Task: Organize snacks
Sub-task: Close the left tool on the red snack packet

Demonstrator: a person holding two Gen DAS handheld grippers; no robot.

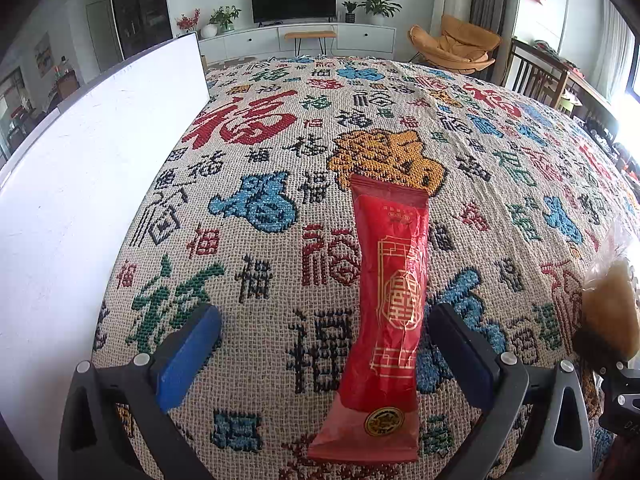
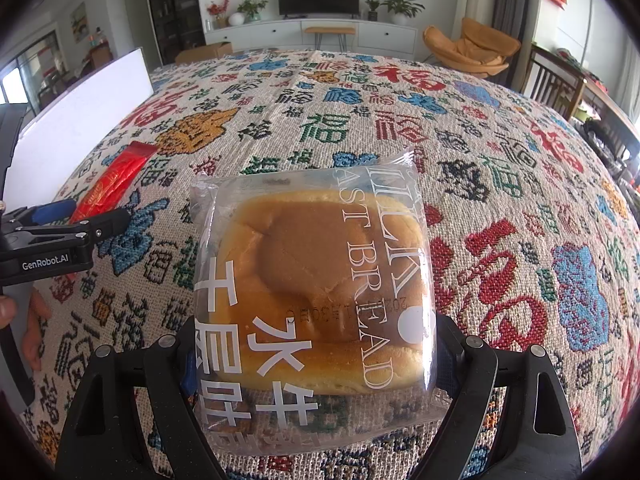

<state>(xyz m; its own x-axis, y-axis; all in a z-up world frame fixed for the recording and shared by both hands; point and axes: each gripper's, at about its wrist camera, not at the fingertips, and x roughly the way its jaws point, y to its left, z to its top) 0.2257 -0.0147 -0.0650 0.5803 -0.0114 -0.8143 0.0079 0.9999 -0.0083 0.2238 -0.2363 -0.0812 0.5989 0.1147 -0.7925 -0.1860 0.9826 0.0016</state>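
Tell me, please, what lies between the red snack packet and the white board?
Only bare patterned tablecloth lies between the red snack packet and the white board, in the left wrist view.

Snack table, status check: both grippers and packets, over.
Left gripper open, straddling red snack packet. Right gripper shut on bread pack. White board upright at left; nothing blocking.
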